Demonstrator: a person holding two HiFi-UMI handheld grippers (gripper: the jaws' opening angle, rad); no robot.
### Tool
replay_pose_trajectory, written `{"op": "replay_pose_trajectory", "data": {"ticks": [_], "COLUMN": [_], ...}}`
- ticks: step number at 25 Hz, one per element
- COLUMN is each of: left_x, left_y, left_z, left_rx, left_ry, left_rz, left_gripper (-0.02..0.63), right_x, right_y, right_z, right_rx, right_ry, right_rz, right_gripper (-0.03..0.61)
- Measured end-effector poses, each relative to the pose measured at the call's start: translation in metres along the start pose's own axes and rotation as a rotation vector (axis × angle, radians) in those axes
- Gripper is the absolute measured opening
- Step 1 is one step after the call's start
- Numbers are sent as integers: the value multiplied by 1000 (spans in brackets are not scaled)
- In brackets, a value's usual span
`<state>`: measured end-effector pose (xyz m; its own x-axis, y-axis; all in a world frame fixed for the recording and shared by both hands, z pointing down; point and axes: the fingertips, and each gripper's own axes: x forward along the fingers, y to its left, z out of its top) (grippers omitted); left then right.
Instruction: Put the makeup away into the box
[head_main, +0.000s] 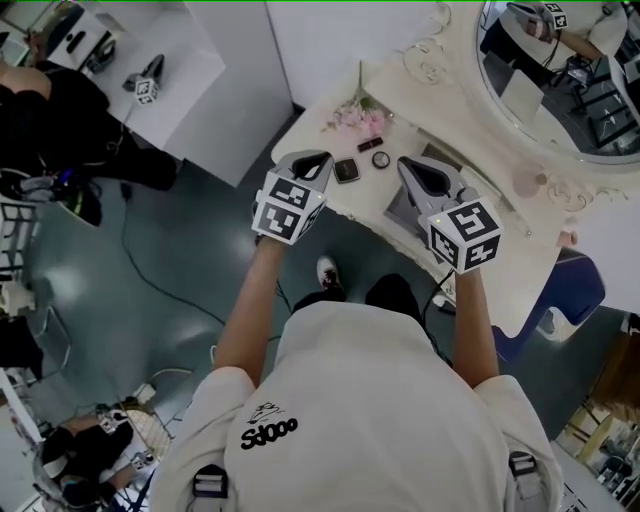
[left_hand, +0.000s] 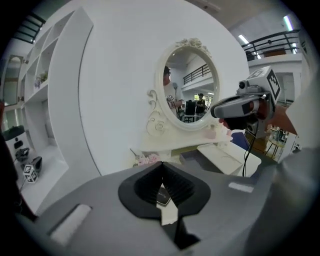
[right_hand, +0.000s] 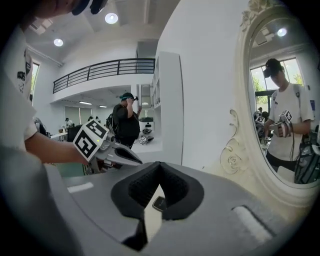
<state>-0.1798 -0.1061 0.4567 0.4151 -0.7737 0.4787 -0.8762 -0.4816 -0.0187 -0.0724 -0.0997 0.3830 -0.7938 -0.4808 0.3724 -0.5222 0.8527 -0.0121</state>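
Note:
Small makeup items lie on the white vanity table (head_main: 500, 270): a dark square compact (head_main: 346, 170), a round compact (head_main: 381, 159) and a small dark lipstick (head_main: 370, 146). A grey box (head_main: 402, 208) stands open to their right, partly hidden under my right gripper (head_main: 408, 165). My left gripper (head_main: 322, 160) hovers at the table's front edge, just left of the square compact. Both grippers are shut with nothing in them. Below the meeting tips of the left gripper (left_hand: 161, 164) the square compact (left_hand: 163, 196) shows. It also shows (right_hand: 159, 203) under the right gripper (right_hand: 159, 163).
An ornate oval mirror (head_main: 560, 70) stands at the table's back. Pink flowers (head_main: 357, 120) lie at the table's left end and a pink bottle (head_main: 527, 182) stands by the mirror. A blue chair (head_main: 572, 290) is at the right. Another white table (head_main: 190, 70) is at the far left.

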Motion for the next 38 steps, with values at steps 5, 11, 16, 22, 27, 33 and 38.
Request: {"op": "replay_pose_trajectory", "data": {"ticks": [5,11,16,22,27,33,38], "left_x": [28,71,105,142,158,167,164], "left_y": [-3,-2,-9,-9,-11,-14,-16], "left_z": [-37,-70,-103,-139,-163,-167,-169], "left_rx": [-40,-44,-4,113,155,206,188], "left_ry": [134,201,283,408,482,460,458], "left_rz": [-57,-104,-156,-233,-289,-304,-283], "left_gripper": [78,175,260,337,374,377,356], "right_x": [21,32,30,25,25,28,26], "right_y": [-13,-35,-52,-67,-73,-82,-81], "right_z": [-41,-69,-101,-127,-141,-144,-146], "right_rx": [27,43,101,151,182,188,190], "right_ry": [145,209,267,317,349,360,368], "right_rz": [42,48,27,-20,-31,-24,-22], "right_gripper": [2,2,2,2,2,2,2]}}
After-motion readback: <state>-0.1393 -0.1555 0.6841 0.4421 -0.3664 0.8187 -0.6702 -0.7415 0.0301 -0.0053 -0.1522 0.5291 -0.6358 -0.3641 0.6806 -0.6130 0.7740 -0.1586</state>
